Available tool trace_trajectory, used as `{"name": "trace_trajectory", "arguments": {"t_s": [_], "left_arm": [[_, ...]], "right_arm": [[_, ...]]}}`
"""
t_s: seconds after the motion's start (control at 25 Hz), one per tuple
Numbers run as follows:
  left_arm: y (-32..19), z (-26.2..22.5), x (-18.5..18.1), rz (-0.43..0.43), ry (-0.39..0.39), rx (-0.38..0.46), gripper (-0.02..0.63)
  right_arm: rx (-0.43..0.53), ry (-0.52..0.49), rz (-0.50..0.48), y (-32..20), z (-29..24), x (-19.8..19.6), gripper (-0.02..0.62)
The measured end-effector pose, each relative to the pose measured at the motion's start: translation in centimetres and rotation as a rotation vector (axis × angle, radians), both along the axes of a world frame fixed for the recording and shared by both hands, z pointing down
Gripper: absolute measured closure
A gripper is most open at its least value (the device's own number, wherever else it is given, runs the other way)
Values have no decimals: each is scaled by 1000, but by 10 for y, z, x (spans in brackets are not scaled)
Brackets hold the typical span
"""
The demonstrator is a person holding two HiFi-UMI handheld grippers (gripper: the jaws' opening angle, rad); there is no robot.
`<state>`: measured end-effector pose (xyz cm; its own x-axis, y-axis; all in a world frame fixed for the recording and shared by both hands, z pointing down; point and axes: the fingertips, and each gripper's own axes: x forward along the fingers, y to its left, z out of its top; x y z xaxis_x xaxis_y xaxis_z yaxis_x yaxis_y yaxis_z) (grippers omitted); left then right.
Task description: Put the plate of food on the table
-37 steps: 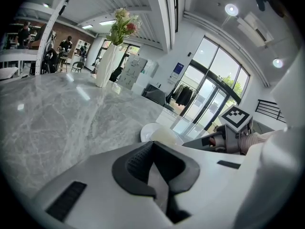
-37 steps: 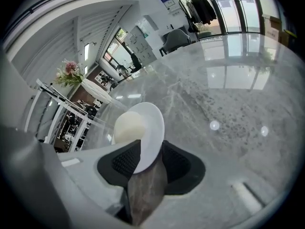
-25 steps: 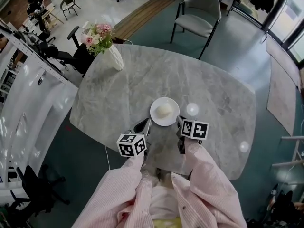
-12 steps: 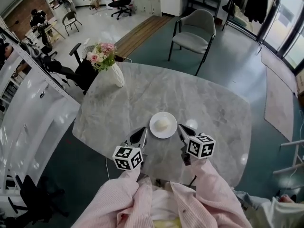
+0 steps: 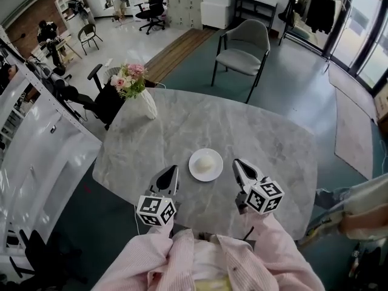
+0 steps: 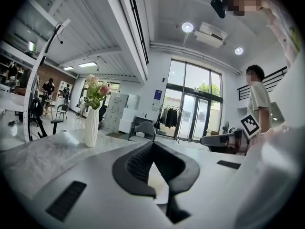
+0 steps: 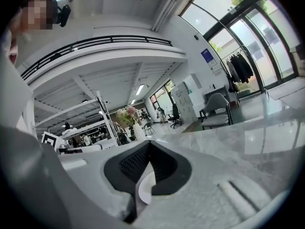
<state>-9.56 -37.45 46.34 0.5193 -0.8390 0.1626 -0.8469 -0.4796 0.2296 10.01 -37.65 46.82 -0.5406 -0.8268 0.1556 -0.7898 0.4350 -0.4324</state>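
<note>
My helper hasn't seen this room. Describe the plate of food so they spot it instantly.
Find the grey marble table. Near its front edge sits a white plate with a pale round bun. The only other tabletop item, a white vase of pink flowers, stands far left.

The plate (image 5: 205, 165) lies on the table (image 5: 273, 132), toward my edge, with the food (image 5: 207, 160) on it. My left gripper (image 5: 169, 173) is just left of the plate and my right gripper (image 5: 240, 165) just right of it, both apart from it. Behind the plate and to its left, the vase (image 5: 145, 103) stands on the table. Farther behind the plate, off the table, stands a chair (image 5: 244, 48).
</note>
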Motion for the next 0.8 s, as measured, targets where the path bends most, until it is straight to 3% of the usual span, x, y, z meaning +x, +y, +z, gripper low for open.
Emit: {"name": "trace_trajectory", "arguments": {"t_s": [0.8], "left_arm": [[1,-30,-13,-66,7,79,611]], "right_arm": [[99,14,88,2,-32,27,591]]}}
